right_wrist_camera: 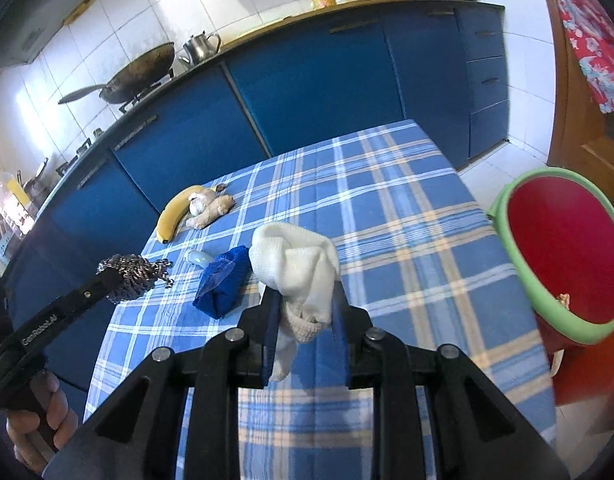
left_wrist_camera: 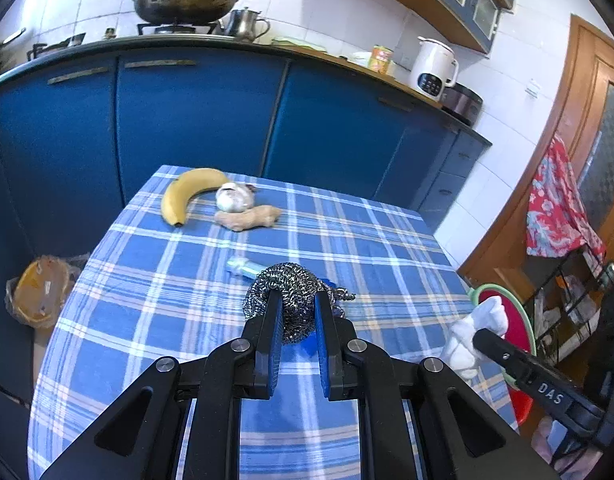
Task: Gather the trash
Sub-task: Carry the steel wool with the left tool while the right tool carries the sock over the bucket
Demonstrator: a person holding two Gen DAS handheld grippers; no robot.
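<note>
We are gripping a steel wool scrubber (left_wrist_camera: 291, 300) between the closed-in fingers of our left gripper (left_wrist_camera: 299, 312), holding it above the blue plaid tablecloth (left_wrist_camera: 187, 280). Our right gripper (right_wrist_camera: 305, 308) is clamping a crumpled white cloth (right_wrist_camera: 299, 268), which is hanging down between its fingers, just beside the table's right edge and near the red bin with the green rim (right_wrist_camera: 563, 256) that is standing on the floor. On the cloth-covered table, a folded blue rag (right_wrist_camera: 221, 284) and a small pale blue plastic piece (right_wrist_camera: 201, 258) are lying near the middle, while a banana (left_wrist_camera: 187, 196), a garlic bulb (left_wrist_camera: 235, 198) and a ginger root (left_wrist_camera: 249, 218) are sitting together at the far corner.
</note>
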